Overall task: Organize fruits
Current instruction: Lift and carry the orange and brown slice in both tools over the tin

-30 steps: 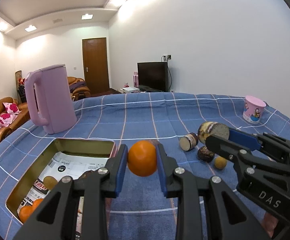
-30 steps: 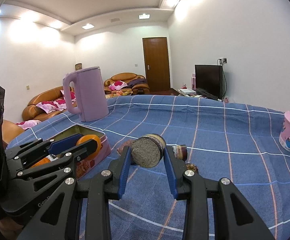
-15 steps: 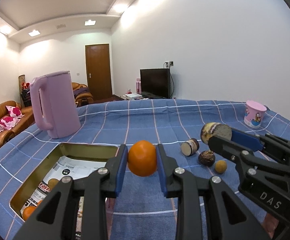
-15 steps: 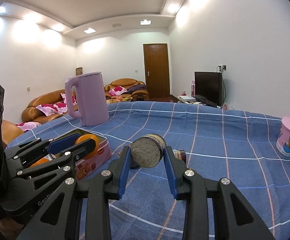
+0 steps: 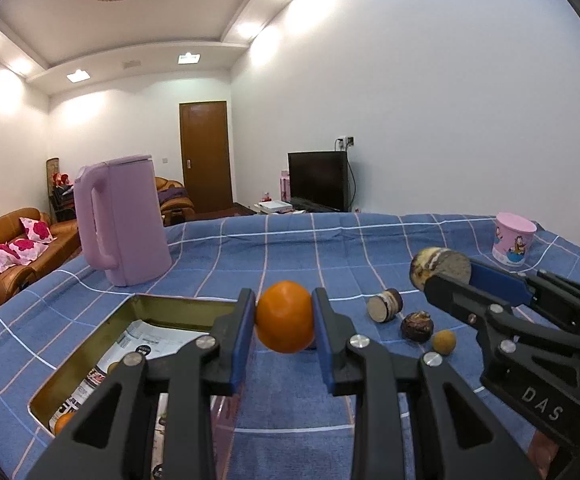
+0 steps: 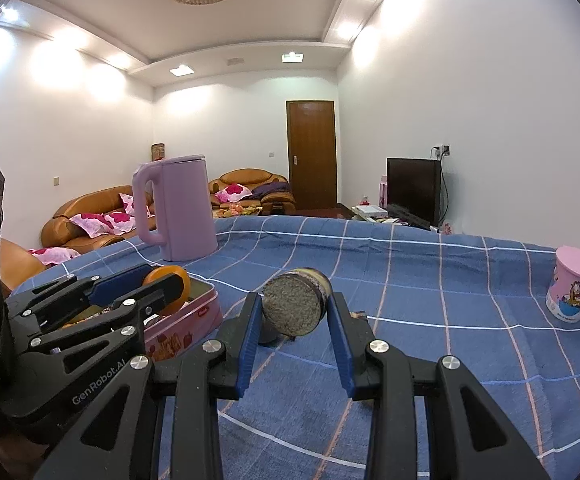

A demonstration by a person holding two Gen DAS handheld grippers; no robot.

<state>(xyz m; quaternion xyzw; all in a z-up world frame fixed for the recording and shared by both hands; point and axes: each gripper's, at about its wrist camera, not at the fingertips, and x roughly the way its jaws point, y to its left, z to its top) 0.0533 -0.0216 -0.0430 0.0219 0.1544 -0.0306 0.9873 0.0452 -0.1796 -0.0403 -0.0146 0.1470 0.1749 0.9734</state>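
A blue cloth with a white and pink grid covers the table and fills the lower half of both views. In the left wrist view, a tall lilac plastic jug with a side handle stands upright on it at middle left. Below the jug, at lower left, sits an open rectangular metal tin lined with printed paper, with small orange fruits in its near corner.

At bottom centre, the left gripper has its blue-padded jaws pinching a round orange fruit, held just beyond the tin's right edge. At the right edge, the right gripper reaches in from the side — its jaws are clamped on a short brown cylinder with a rough grey flat end, raised clear of the cloth. In the right wrist view this cylinder sits at centre, flat end towards the camera.

Between the two grippers, three small things lie on the cloth: a second short cylinder on its side, a dark wrinkled round fruit and a small tan round fruit, close together.

A pink cartoon-printed cup stands at far right, well apart from the rest.
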